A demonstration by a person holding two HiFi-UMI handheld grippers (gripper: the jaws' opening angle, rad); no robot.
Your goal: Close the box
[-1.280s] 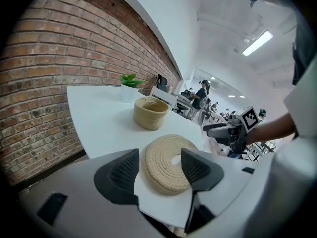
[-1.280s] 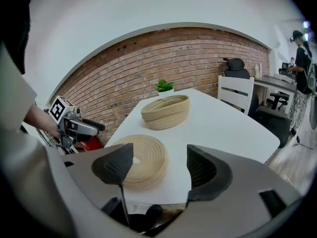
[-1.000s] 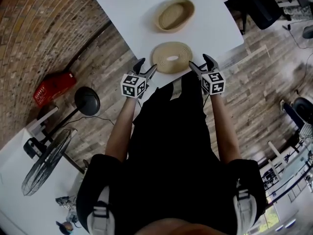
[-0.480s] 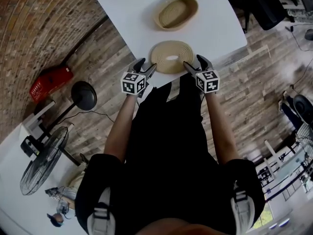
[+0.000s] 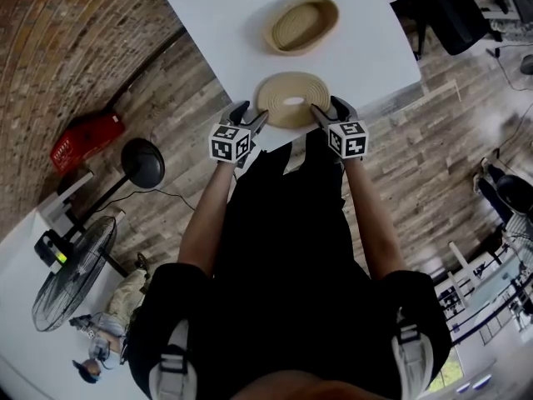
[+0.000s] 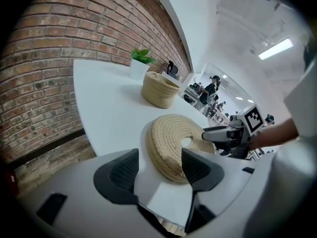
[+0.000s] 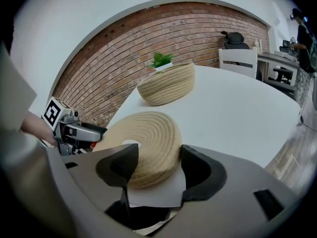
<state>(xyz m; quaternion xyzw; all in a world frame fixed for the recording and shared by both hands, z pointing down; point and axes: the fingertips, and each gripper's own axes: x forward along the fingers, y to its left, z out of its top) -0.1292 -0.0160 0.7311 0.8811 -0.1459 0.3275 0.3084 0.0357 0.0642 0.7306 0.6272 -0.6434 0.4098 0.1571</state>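
A flat round woven lid (image 5: 291,98) with a hole in its middle lies near the front edge of the white table (image 5: 366,40). The woven basket (image 5: 300,25) it belongs to stands open farther back. My left gripper (image 5: 254,117) is at the lid's left rim, jaws open, with the rim (image 6: 173,143) showing between them. My right gripper (image 5: 321,111) is at the lid's right rim. Its jaws have just been closing but still stand apart, with the lid's edge (image 7: 148,138) between them. Each gripper sees the other across the lid: the right gripper (image 6: 210,135) and the left gripper (image 7: 96,130).
A small potted plant (image 7: 162,61) stands behind the basket (image 7: 166,87) by the brick wall. A white chair (image 7: 238,61) is at the table's far side. On the floor to the left are a red crate (image 5: 79,140) and a fan (image 5: 71,273).
Both grippers have sunk toward the table and drawn in against the lid's two sides. The right gripper's jaws stand narrower than before. The lid and basket have not moved.
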